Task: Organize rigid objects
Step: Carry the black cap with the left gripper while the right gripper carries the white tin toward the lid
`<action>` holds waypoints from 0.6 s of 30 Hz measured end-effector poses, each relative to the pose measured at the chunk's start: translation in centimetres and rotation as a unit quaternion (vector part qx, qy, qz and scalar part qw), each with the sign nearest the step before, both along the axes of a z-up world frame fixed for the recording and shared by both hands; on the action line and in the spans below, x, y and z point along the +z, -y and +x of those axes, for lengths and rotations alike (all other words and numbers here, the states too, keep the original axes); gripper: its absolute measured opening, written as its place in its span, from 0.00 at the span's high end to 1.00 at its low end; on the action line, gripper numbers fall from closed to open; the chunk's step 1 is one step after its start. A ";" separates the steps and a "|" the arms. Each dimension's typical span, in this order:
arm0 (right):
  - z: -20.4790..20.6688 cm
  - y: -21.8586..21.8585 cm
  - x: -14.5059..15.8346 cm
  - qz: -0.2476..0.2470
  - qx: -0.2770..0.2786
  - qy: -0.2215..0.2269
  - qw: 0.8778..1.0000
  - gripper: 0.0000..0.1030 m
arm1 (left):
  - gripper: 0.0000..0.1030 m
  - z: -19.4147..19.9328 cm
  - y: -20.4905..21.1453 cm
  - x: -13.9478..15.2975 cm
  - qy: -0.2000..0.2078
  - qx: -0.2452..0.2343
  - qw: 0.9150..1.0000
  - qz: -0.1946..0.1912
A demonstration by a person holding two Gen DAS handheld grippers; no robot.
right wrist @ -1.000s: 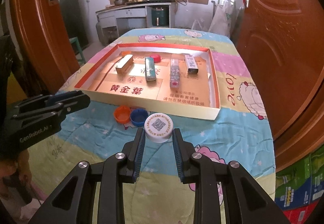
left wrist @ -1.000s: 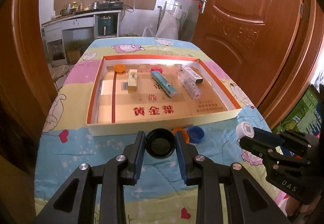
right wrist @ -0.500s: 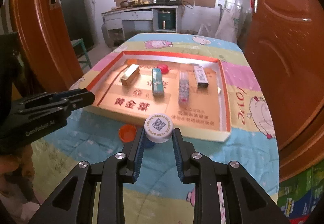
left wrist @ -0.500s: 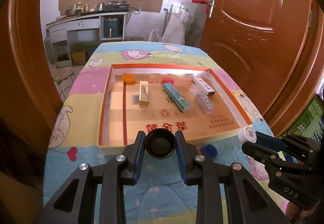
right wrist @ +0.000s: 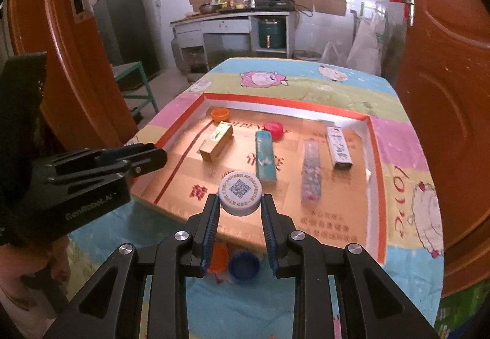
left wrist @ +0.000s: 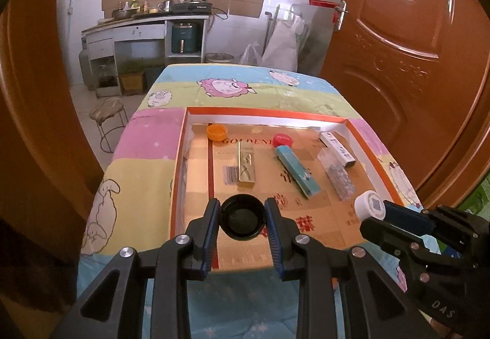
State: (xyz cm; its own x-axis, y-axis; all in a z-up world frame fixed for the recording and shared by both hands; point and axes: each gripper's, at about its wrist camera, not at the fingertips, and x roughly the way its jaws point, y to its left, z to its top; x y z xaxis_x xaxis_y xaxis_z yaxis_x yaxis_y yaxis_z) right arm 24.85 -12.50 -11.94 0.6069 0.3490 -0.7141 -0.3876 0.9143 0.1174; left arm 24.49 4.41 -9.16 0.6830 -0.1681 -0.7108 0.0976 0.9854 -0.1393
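left claw [left wrist: 242, 218]: clamped on black cap [left wrist: 242, 217], open side up, above near edge of cardboard tray [left wrist: 309, 113] | right claw [right wrist: 239, 204]: clamped on white cap [right wrist: 240, 192] with QR code, above tray near part | in tray: four boxes in a row, orange cap [right wrist: 219, 114] and red cap [right wrist: 273, 128] at far wall | outside tray near wall, on counter [right wrist: 407, 130]: blue cap [right wrist: 244, 266]

Left gripper [left wrist: 242, 218]: I see my fingers [left wrist: 211, 227] clamped on a round black plastic cap [left wrist: 242, 218], open side facing me.
Right gripper [left wrist: 372, 210]: at my right edge, gripping a round white cap with a printed code [left wrist: 369, 204].
Tray: shallow orange-rimmed cardboard tray [left wrist: 180, 155] on the cartoon-print counter cloth [left wrist: 144, 167].
Inside: orange cap [left wrist: 216, 132], red cap [left wrist: 283, 139], gold box [left wrist: 246, 166], teal box [left wrist: 297, 170].
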 end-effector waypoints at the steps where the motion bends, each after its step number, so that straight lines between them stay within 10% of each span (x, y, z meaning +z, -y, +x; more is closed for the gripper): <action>1: 0.3 -0.1 0.0 0.001 0.002 0.000 1.000 0.72 | 0.71 0.3 0.0 0.0 0.000 0.001 1.000 0.000; 18: 4.8 0.1 -0.4 -0.008 0.002 0.004 1.000 0.72 | 0.71 5.3 -0.5 -0.6 -0.010 0.013 1.000 0.012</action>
State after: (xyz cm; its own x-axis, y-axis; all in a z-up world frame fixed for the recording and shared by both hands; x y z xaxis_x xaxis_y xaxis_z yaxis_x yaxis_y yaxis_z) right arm 29.68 -12.60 -12.33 0.6120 0.3388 -0.7146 -0.3914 0.9149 0.0986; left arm 29.76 4.92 -9.80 0.6719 -0.1324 -0.7287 0.0685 0.9908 -0.1168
